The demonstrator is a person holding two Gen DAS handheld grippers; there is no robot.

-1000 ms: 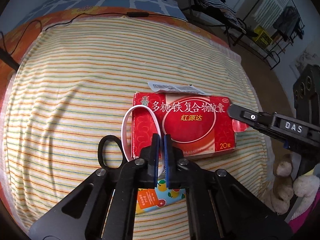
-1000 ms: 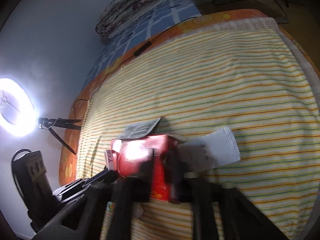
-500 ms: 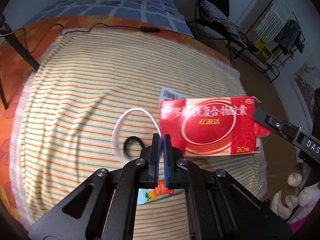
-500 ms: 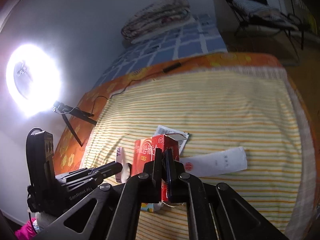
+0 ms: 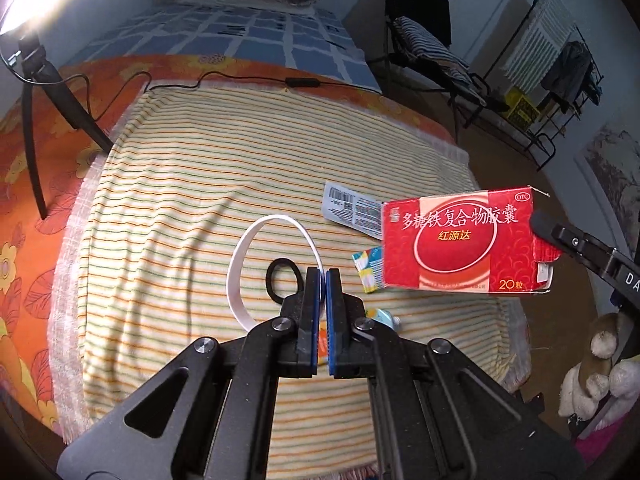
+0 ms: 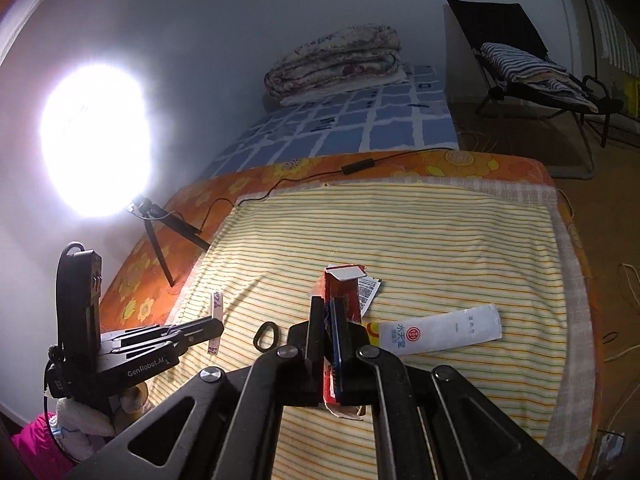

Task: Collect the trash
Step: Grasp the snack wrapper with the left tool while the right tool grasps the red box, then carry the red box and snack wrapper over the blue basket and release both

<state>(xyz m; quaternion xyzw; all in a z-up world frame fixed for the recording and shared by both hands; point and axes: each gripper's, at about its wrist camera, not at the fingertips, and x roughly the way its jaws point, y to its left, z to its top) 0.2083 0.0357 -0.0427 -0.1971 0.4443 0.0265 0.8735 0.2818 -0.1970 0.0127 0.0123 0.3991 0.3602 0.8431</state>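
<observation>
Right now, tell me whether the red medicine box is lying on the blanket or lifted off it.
Lifted. The red box hangs clear above the striped blanket, pinched at one end by the right gripper.

Glossy red cardboard box — soft striped woven cloth — matt black plastic tongs.

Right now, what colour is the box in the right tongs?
Red box, white lettering; left wrist view shows it best.

Both grippers: black plastic linkage arms, silver pivot screws, blue pads on fingertips. Left gripper marked "GenRobot.AI" in white; right gripper lettered "DA".
</observation>
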